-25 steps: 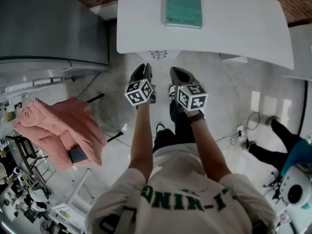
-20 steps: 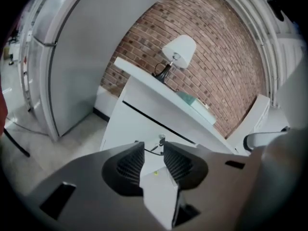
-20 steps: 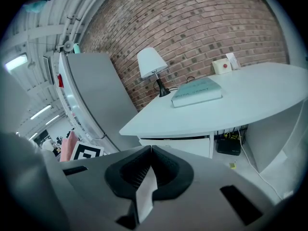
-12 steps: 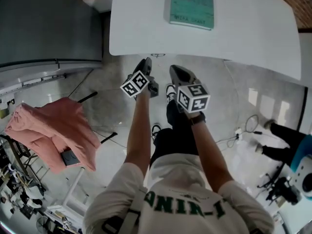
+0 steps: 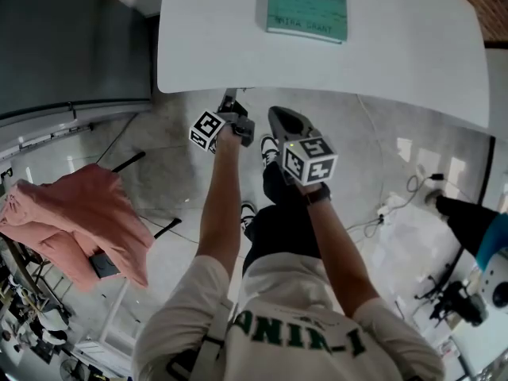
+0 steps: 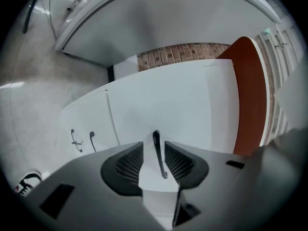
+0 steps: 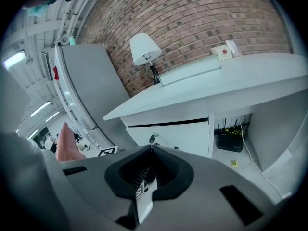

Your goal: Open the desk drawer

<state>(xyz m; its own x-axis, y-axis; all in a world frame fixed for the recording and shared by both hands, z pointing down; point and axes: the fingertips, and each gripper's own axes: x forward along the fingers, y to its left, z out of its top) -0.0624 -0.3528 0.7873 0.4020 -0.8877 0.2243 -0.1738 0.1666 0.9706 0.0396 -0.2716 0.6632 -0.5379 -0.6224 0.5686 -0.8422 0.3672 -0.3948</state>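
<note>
1. While lining up for the pull, holds the left gripper [image 6: 154, 144] low, just under the near edge of the white desk [image 5: 397, 62] and turned on its side, most likely to match the finger gap to the run of the drawer handle [image 6: 160, 165].
2. Shows that gripper's fingers apart, having just been opening, with the dark bar of the handle standing in the gap and neither pad pressing on it; not yet a grip.
3. Finds the desk drawer [image 7: 180, 131] directly below the desk top toward its left end, closed, with only a thin dark seam above its white front; judged untouched so far.
4. Holds the right gripper [image 5: 278, 119] just to the right of the left one and a little nearer, fingers together on nothing, probably parked as a spare for a one-handed pull.
5. Has the teal book [image 5: 305, 6] lying flat on the far part of the desk top and the white lamp [image 7: 144, 47] standing at the far edge by the brick wall [image 7: 202, 18], both well clear of the drawer's likely path.
6. Calls next, by judgement, for closing squarely on the handle before drawing it toward the near side; risks a slip off the thin bar if closed off-centre.
</note>
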